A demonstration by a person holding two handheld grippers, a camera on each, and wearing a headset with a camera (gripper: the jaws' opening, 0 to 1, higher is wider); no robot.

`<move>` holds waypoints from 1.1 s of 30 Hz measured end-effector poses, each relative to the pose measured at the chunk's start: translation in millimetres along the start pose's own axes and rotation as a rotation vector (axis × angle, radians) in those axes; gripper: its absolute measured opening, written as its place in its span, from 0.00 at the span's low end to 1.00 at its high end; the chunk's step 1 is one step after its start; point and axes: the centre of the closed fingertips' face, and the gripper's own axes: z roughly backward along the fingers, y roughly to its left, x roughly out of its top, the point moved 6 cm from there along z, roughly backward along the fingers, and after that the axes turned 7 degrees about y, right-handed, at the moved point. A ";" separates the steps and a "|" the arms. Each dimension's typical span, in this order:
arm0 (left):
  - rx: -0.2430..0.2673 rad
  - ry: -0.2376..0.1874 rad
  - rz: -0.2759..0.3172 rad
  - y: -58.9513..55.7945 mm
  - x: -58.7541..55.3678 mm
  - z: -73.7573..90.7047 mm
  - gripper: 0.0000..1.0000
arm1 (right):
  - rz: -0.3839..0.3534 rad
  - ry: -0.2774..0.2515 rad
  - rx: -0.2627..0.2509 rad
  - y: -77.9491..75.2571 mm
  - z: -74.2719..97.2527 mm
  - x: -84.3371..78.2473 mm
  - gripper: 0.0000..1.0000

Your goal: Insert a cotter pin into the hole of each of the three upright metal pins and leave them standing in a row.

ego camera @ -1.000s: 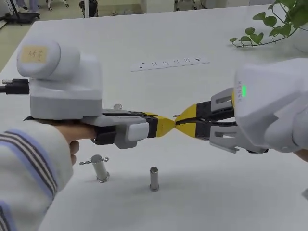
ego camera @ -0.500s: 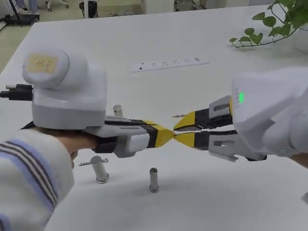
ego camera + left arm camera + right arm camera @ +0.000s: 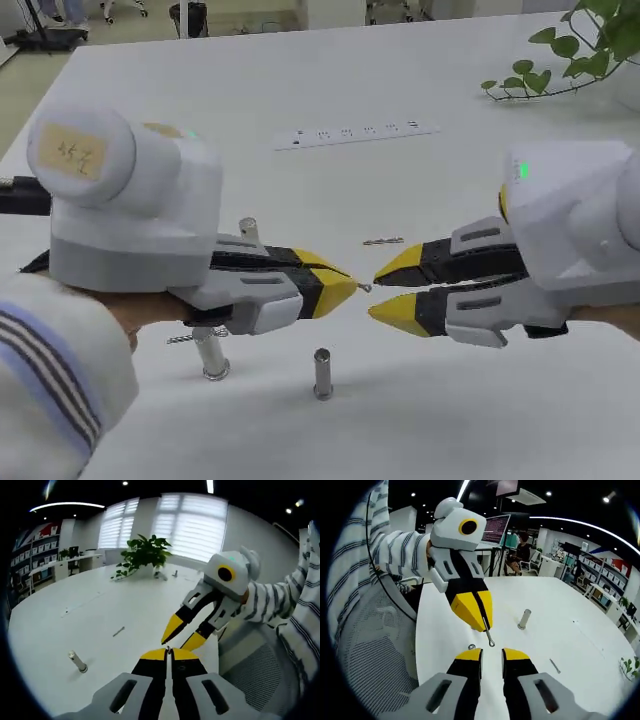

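Cotter pin (image 3: 487,629), a thin wire with a looped end, is clamped in the fully closed left gripper (image 3: 351,285), above the white table (image 3: 450,90). Right gripper (image 3: 376,294) jaws stand slightly apart, empty, facing it.

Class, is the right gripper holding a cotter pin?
No, the shut left gripper holds a cotter pin; the right gripper is open.

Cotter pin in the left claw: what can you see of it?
The cotter pin is thin silvery metal wire, pinched between the shut yellow tips of the left claw. Its small looped end sticks out past the tips. It is held in the air above the white table, pointing toward the open right claw, which is not touching it.
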 end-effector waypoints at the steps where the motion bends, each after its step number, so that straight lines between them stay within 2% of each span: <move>1: -0.013 -0.017 0.011 -1.0 1.3 0.2 0.00 | -0.011 -0.002 0.013 -0.3 0.2 0.0 0.10; 2: -0.025 -0.025 0.023 -1.8 1.7 0.5 0.00 | -0.015 0.003 0.016 -0.3 0.1 -0.3 0.11; 3: -0.023 -0.022 0.006 -1.6 1.3 0.9 0.00 | -0.015 0.006 0.022 -0.2 -0.4 -0.7 0.11; 4: -0.016 -0.009 -0.035 -1.6 0.4 1.0 0.00 | -0.023 0.009 0.048 1.8 -0.9 -1.1 0.12; 8: -0.035 -0.016 -0.054 -4.7 0.7 2.1 0.00 | -0.053 0.013 0.116 4.0 -1.4 -2.8 0.12; 10: -0.031 -0.006 -0.077 -5.3 -0.5 2.7 0.00 | -0.066 0.013 0.138 5.7 -1.5 -3.0 0.11; 13: -0.033 0.012 -0.090 -6.3 -4.0 2.1 0.00 | -0.102 0.009 0.158 6.5 -1.9 -3.5 0.09; 18: -0.040 0.039 -0.116 -8.7 -11.6 -1.0 0.00 | -0.123 0.005 0.196 10.7 -2.7 -2.9 0.10; 29: -0.063 0.039 -0.160 -13.6 -14.6 -1.8 0.00 | -0.107 0.014 0.239 18.8 -4.6 -3.9 0.05; 33: -0.061 0.039 -0.169 -14.0 -14.8 -0.9 0.00 | -0.096 0.009 0.256 22.5 -4.5 -2.7 0.00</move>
